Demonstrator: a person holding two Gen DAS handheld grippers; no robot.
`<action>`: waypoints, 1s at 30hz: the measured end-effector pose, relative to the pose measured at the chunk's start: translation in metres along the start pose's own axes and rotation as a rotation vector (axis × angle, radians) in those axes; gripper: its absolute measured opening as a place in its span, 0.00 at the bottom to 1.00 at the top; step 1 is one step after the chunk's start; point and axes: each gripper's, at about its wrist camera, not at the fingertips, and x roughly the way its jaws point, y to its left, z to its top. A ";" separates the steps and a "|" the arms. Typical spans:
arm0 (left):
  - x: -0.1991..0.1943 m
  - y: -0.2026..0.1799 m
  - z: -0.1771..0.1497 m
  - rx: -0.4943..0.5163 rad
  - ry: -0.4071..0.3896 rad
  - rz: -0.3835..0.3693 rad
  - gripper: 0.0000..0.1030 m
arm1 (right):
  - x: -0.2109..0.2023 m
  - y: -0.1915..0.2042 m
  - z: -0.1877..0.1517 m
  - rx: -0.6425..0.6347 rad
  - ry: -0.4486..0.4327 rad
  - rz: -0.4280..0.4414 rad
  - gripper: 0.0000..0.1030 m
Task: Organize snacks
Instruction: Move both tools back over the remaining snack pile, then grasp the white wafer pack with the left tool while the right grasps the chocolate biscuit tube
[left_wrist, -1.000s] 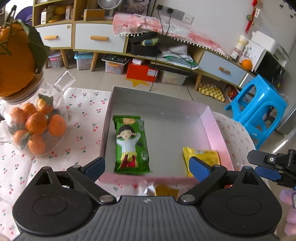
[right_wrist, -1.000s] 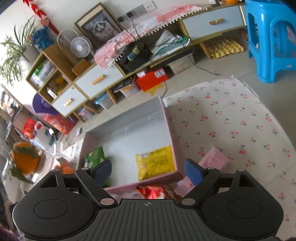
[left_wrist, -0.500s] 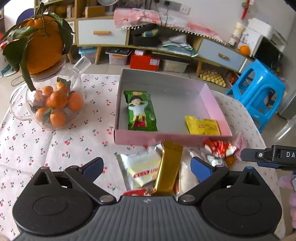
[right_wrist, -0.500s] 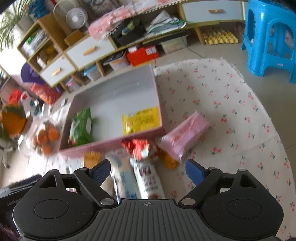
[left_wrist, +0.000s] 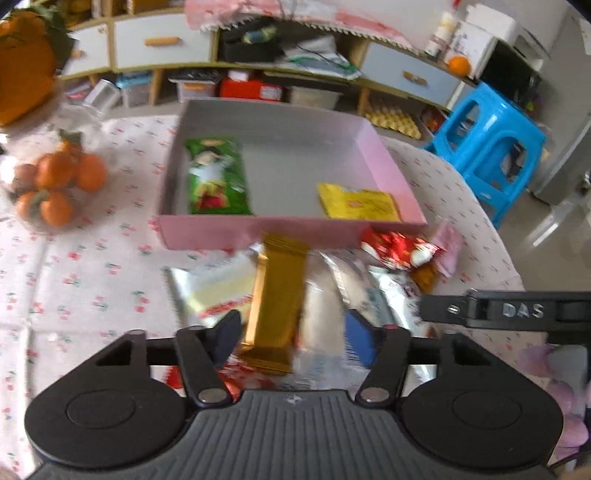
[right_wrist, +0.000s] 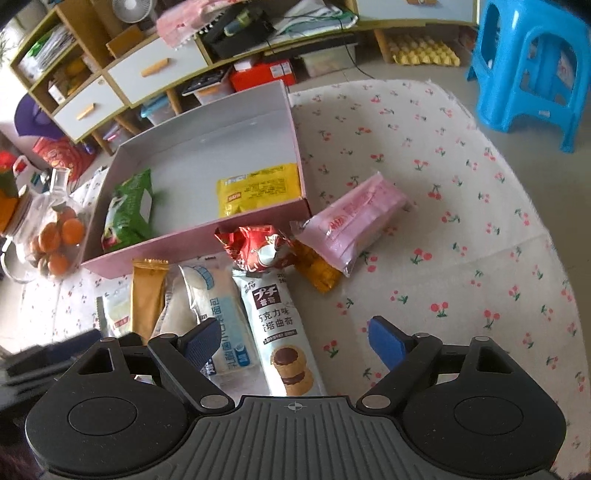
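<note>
The left gripper (left_wrist: 291, 334) had just been closing; its jaws stood part-way open with the near end of a gold bar (left_wrist: 277, 295) and a white pack (left_wrist: 320, 314) between them. The view was blurred, so contact between pads and wrappers could not be told. The right gripper (right_wrist: 295, 338) stood wide open, holding nothing, with a cookie pack (right_wrist: 275, 321) and a pale blue pack (right_wrist: 218, 314) lying between its fingers.

The loose snacks lay in a heap on the cherry-print cloth (right_wrist: 424, 258), just near of the pink box (right_wrist: 295, 122). A red bag (right_wrist: 258, 247) touched the box's near wall. A pink pack (right_wrist: 354, 221) lay to its right, partly over an orange pack (right_wrist: 317, 271). A silver pack (left_wrist: 210, 288) lay left of the gold bar.

Inside the box, a green pack (right_wrist: 129, 214) lay at the left and a yellow pack (right_wrist: 258, 188) at the near right corner.

A glass jar of oranges (right_wrist: 51, 236) stood left of the box. A blue stool (right_wrist: 532, 62) stood on the floor at far right.
</note>
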 end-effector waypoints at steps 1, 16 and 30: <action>0.003 -0.002 0.000 0.001 0.009 -0.018 0.45 | 0.002 0.000 0.000 0.007 0.006 0.010 0.84; 0.025 -0.023 -0.002 0.083 0.046 0.037 0.28 | 0.027 0.004 -0.006 -0.021 0.063 -0.021 0.49; 0.032 -0.012 0.000 0.014 0.079 0.003 0.35 | 0.030 0.013 -0.009 -0.111 0.037 -0.082 0.32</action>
